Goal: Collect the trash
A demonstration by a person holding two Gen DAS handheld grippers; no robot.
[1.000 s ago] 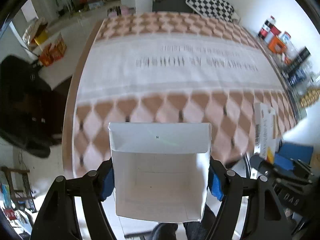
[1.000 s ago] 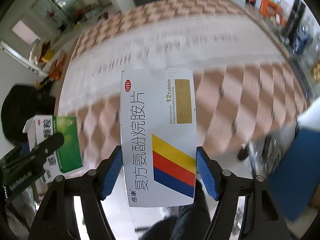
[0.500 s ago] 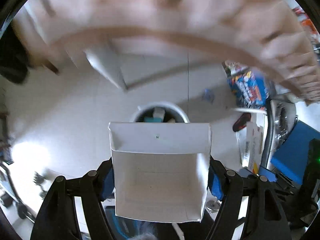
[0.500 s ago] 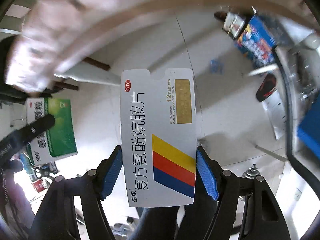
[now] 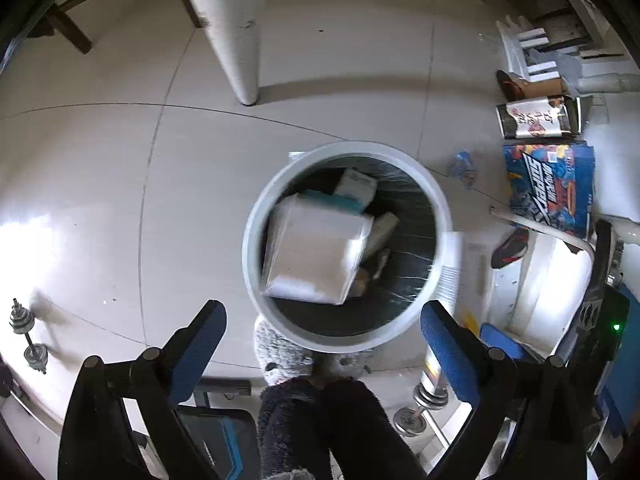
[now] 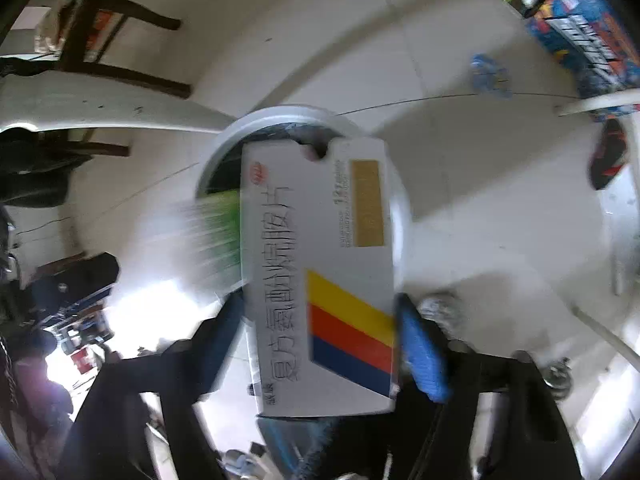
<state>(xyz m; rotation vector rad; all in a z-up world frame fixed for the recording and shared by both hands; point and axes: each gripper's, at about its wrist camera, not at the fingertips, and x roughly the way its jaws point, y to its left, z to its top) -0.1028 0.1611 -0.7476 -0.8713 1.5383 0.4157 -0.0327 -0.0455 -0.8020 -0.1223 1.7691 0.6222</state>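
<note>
In the left wrist view a round white bin point(image 5: 256, 216) with a black liner stands on the floor right below my left gripper point(image 5: 322, 334), which is open and empty. A white box point(image 5: 314, 254), blurred, is dropping into the bin onto other boxes. In the right wrist view my right gripper point(image 6: 320, 334) is shut on a white medicine box with yellow, red and blue stripes point(image 6: 320, 276), held over the same bin point(image 6: 400, 196). A blurred green box point(image 6: 218, 232) shows at its left over the bin.
A white table leg point(image 5: 230, 28) stands beyond the bin. A blue carton point(image 5: 550, 188) and other boxes lie on the floor to the right, with a red and black shoe point(image 5: 510, 248). Small dumbbells point(image 5: 28, 336) lie at the left. The person's legs point(image 5: 320, 428) are below.
Both grippers swung from the table top down over the floor bin. My left gripper opened and let go of the white box, which is falling in. The right still holds its box.
</note>
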